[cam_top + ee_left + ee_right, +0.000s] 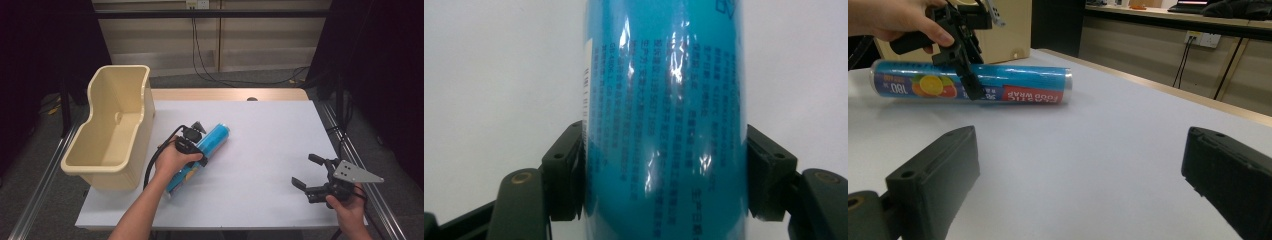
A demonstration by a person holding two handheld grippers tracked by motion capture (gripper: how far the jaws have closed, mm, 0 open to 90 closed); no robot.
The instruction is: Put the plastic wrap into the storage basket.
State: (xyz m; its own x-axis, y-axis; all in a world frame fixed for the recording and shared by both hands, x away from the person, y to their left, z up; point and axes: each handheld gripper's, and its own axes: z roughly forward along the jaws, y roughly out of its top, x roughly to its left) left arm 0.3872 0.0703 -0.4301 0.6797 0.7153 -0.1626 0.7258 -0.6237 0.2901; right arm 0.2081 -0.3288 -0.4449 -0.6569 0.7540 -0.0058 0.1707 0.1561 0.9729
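Observation:
A blue roll of food wrap (216,136) lies on its side on the white table (270,145), running from near the table's middle toward the front left. My left gripper (196,146) comes down over the roll's middle, and its jaws press against both sides of the blue film (664,115). In the right gripper view the roll (1018,86) shows an orange-fruit label, with the left gripper (967,80) straddling it under a hand. My right gripper (304,170) is open near the table's front right, and nothing lies between its jaws (1078,170).
A tall beige plastic bin (145,100) stands at the table's left edge, just beyond the roll. Metal rails run along both sides of the table. Cables hang at the wall behind.

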